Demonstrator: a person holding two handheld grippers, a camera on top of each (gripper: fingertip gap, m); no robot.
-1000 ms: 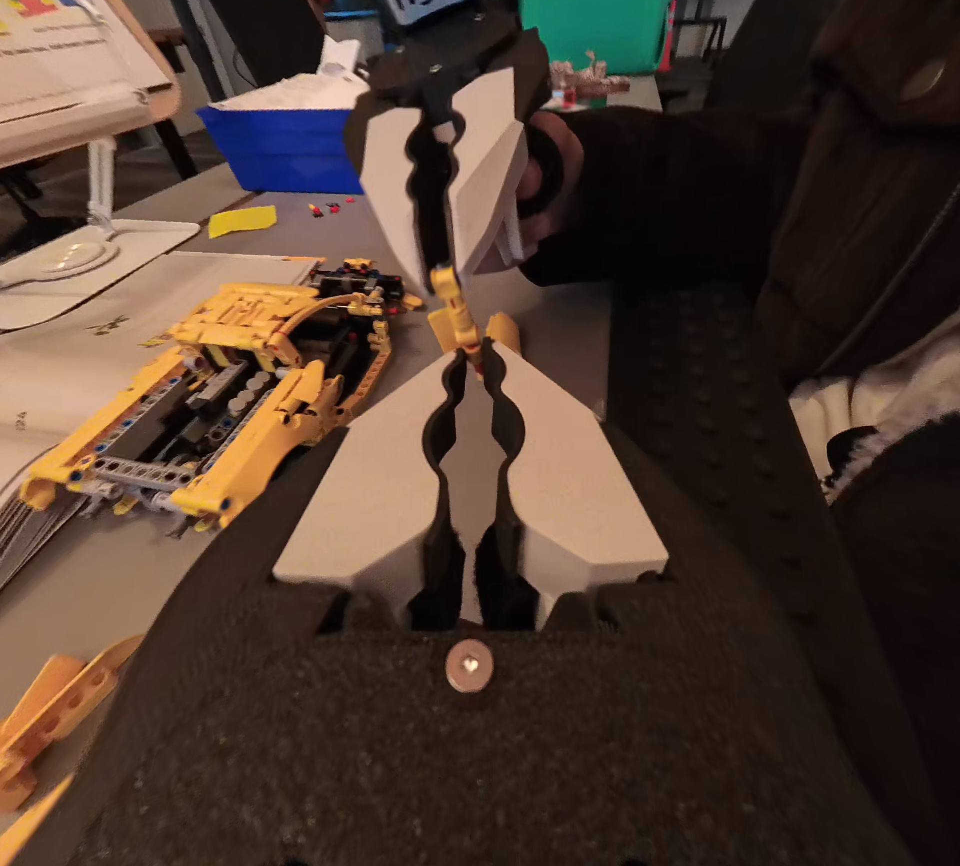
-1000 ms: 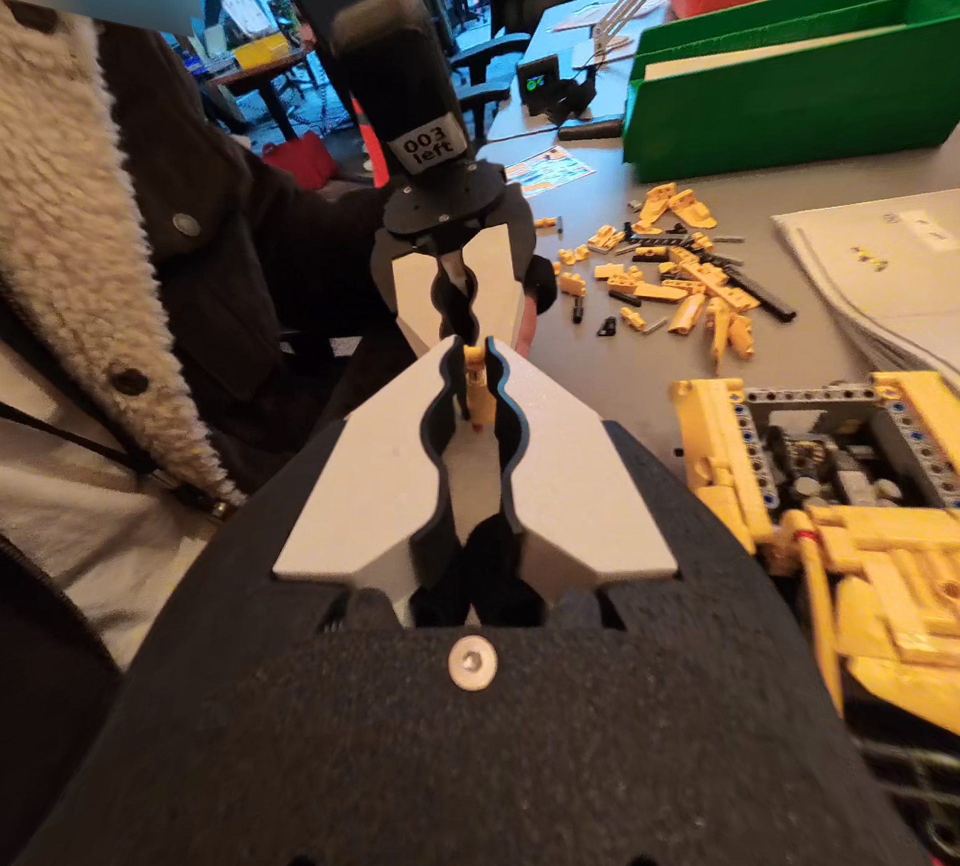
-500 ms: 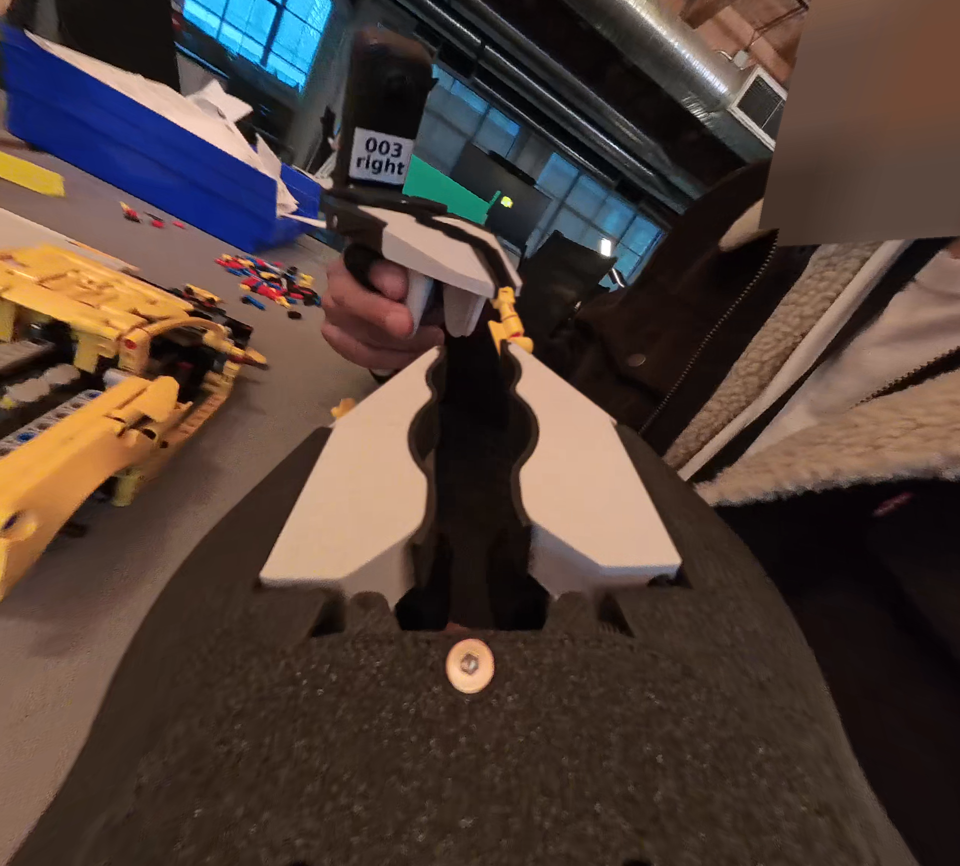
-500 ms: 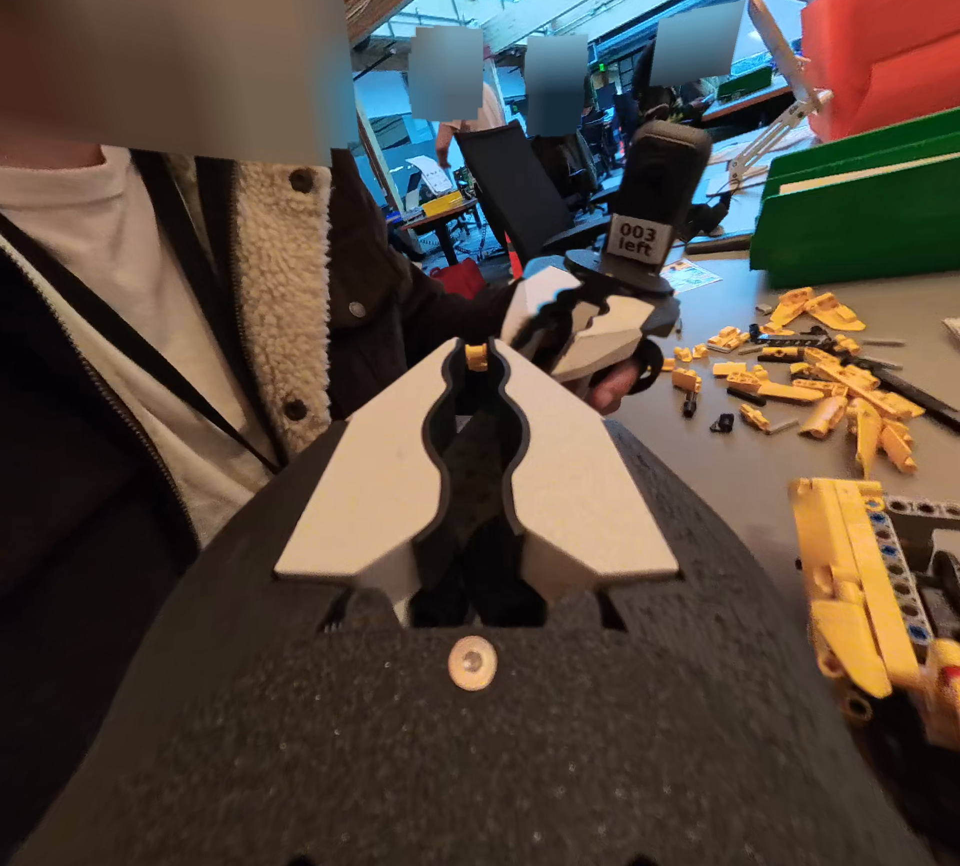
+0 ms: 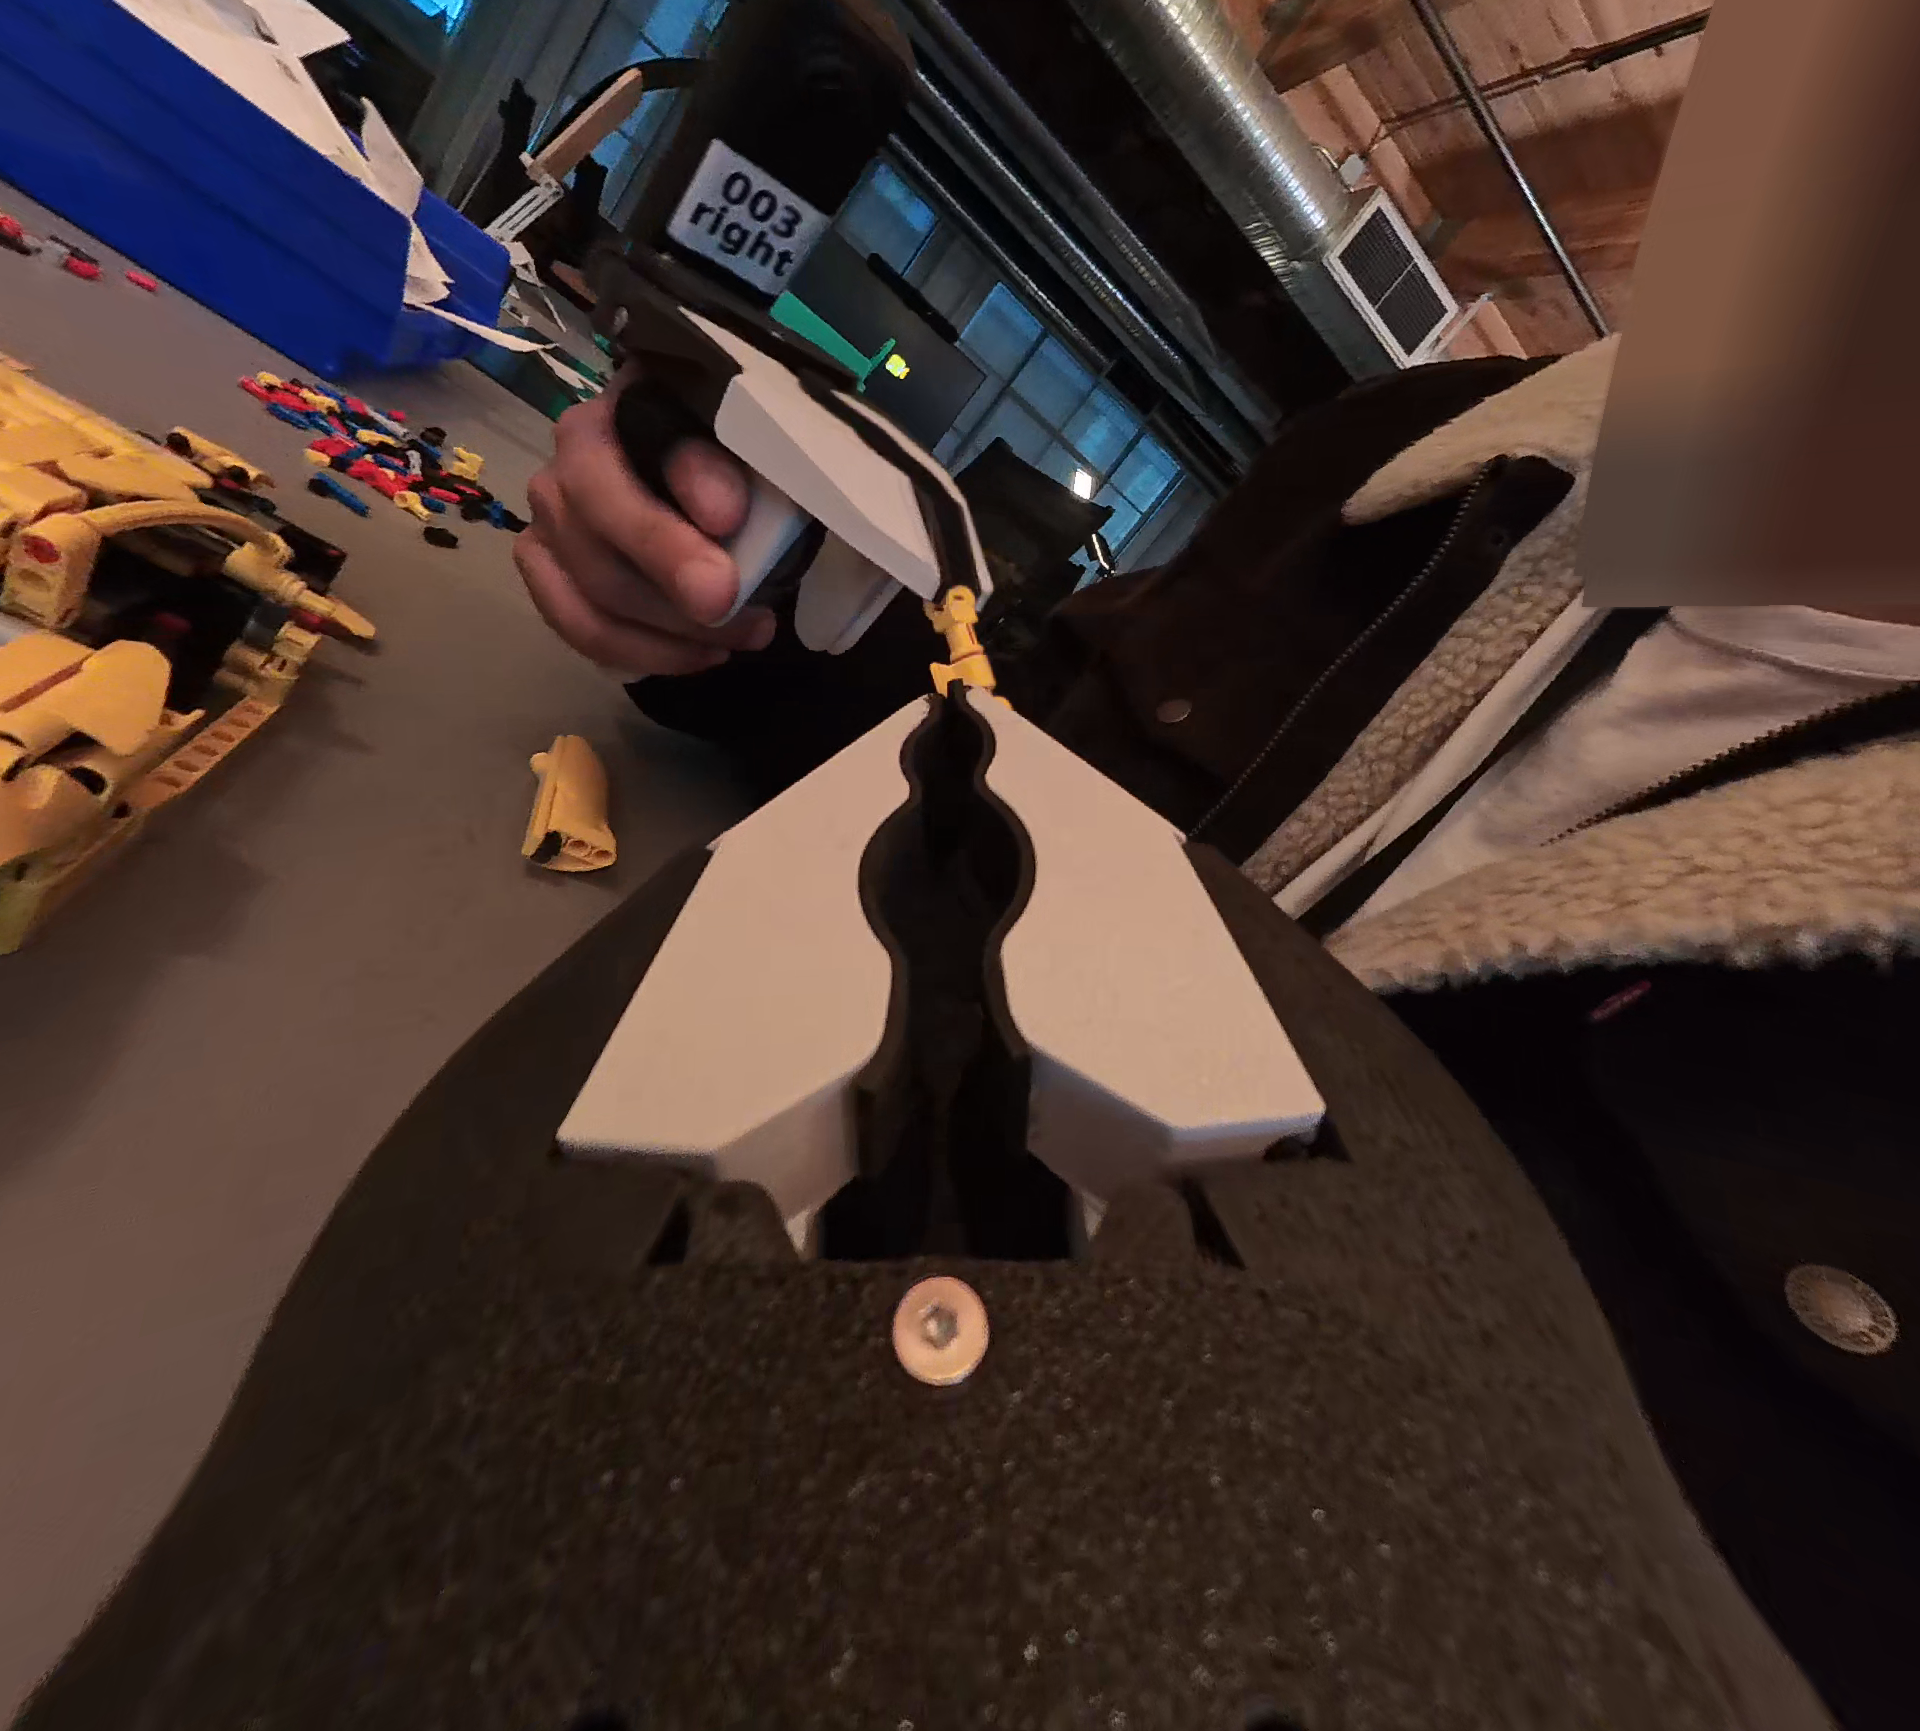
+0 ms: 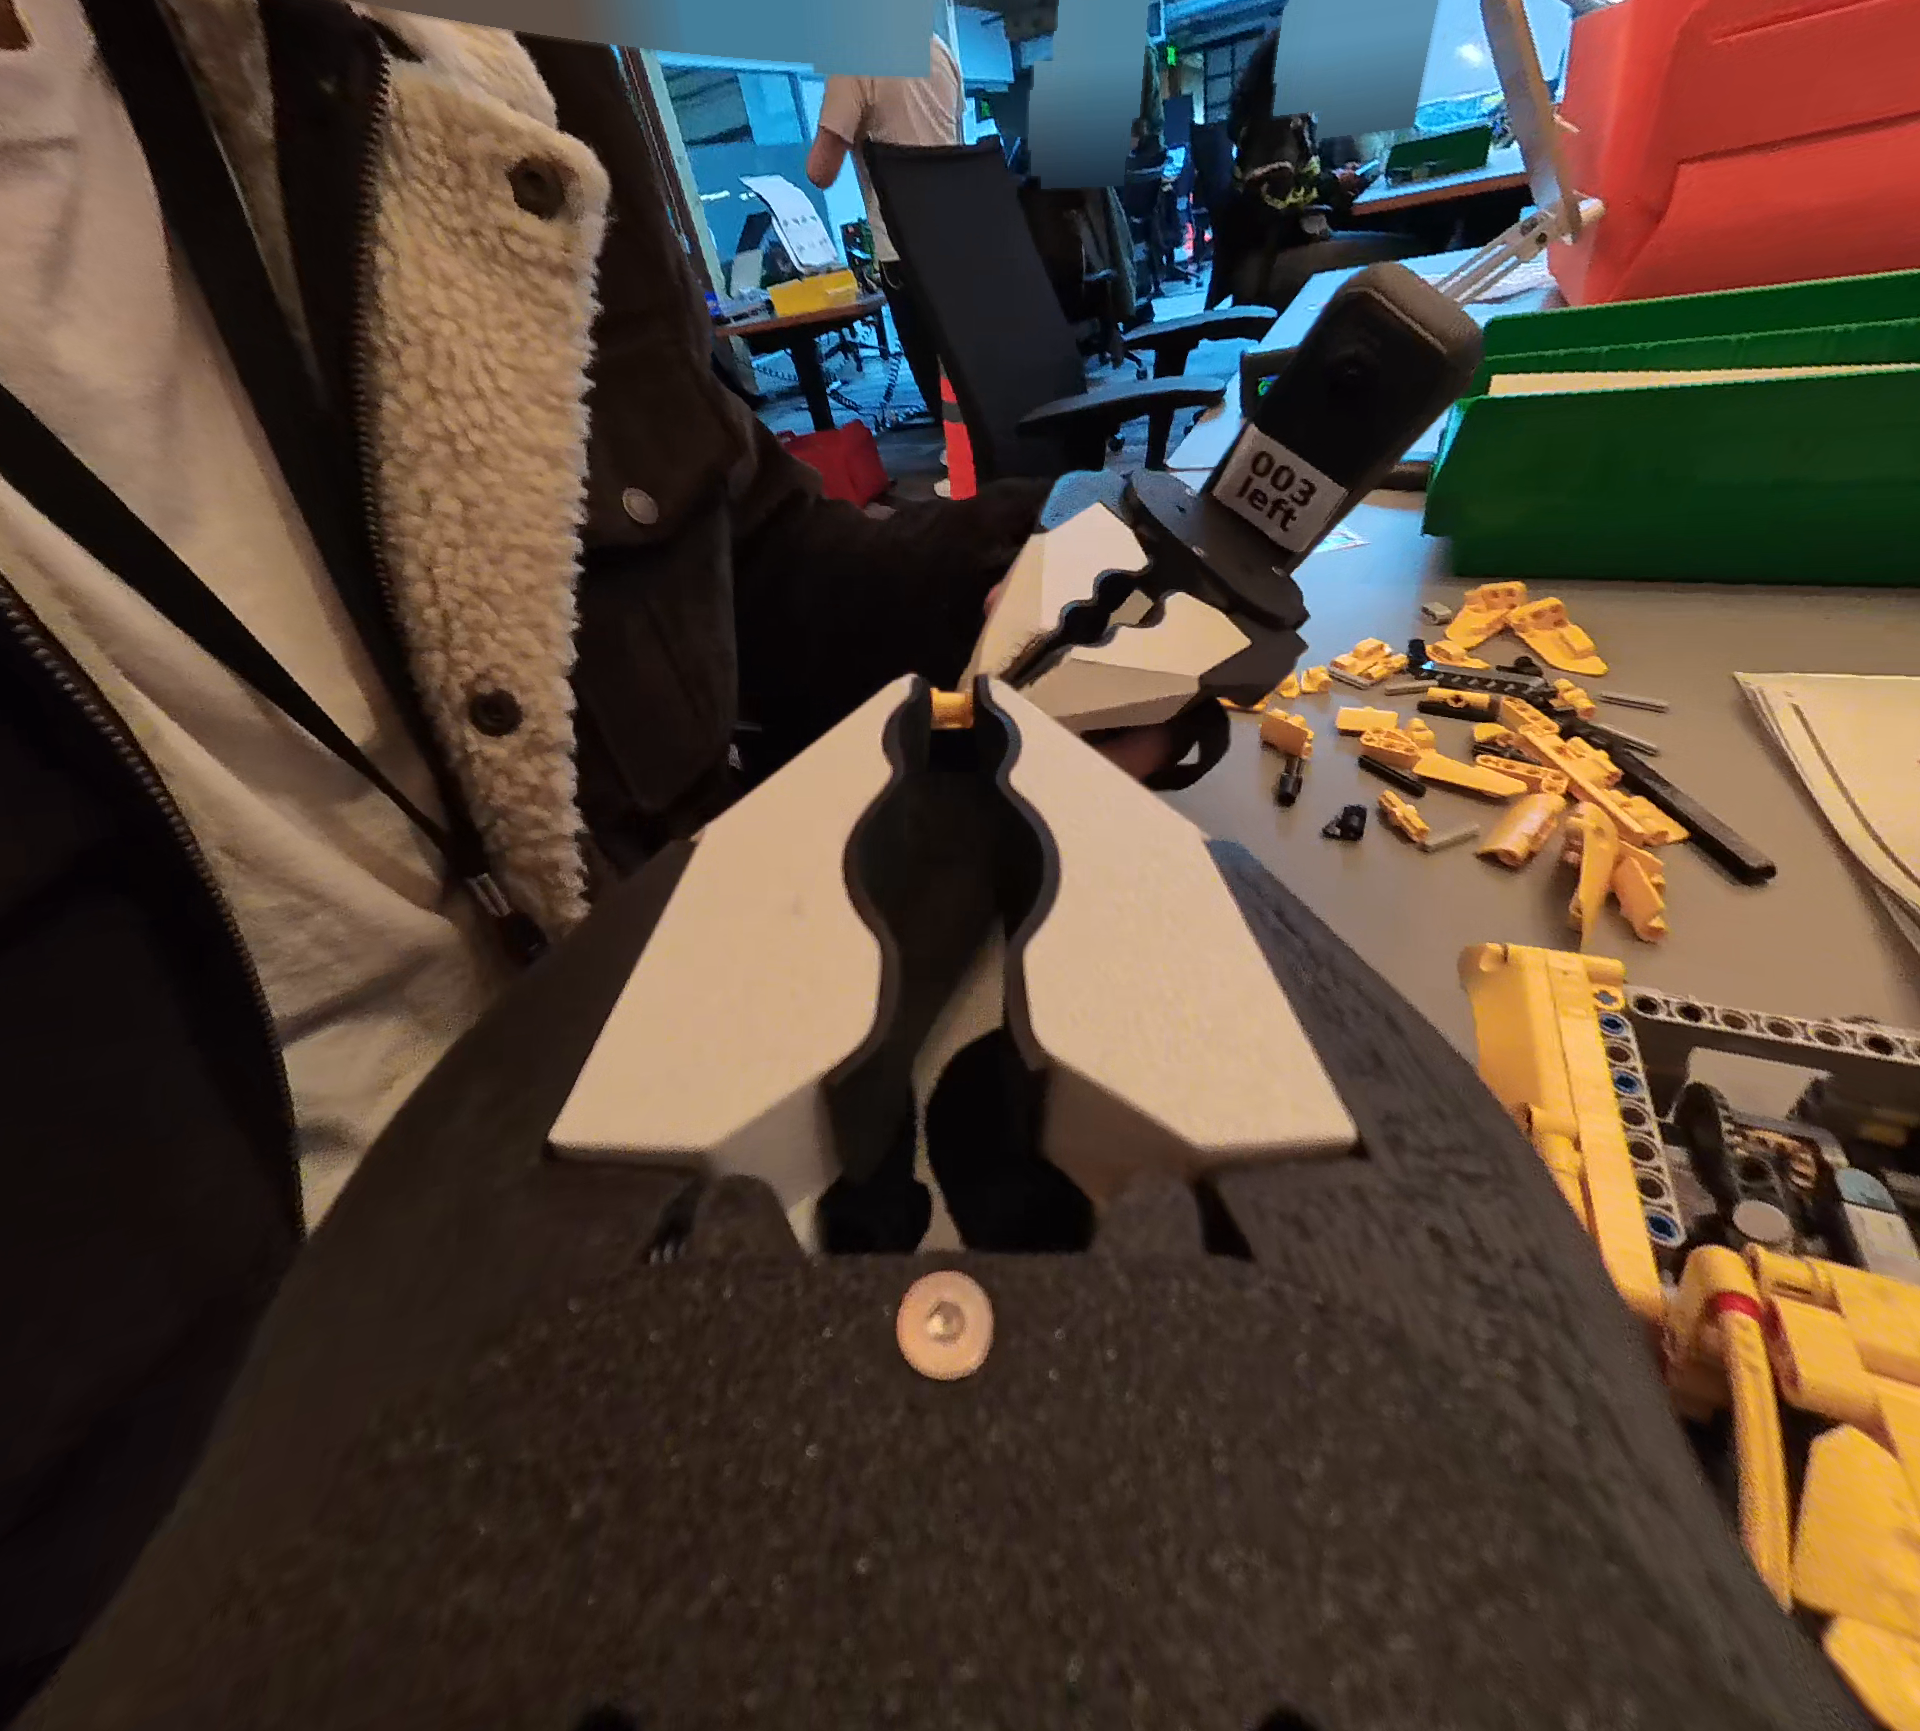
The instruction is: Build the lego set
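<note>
Both grippers are raised above the grey table (image 5: 312, 1006), close to the chest of a person in a dark fleece-lined jacket (image 6: 499, 455).

Left gripper (image 5: 956, 699): white fingers drawn together at the tips, clamped on the lower end of a small yellow lego connector piece (image 5: 958, 642).

Right gripper (image 6: 951, 707): fingers closed on the opposite end of the same piece, seen in the right wrist view as a yellow stub at the fingertips. The piece spans the short gap between the two grippers, which meet at an angle.

On the table near the grippers lies a single curved yellow lego panel (image 5: 569, 803). The partly built yellow and black lego vehicle (image 6: 1714, 1193) rests beside it. Beyond it: a pile of loose yellow and black lego parts (image 6: 1507, 746) and a scatter of small red, blue and black lego pins (image 5: 384, 460). Farthest: a green plastic bin (image 6: 1683, 476) and a blue plastic bin (image 5: 197, 195).
</note>
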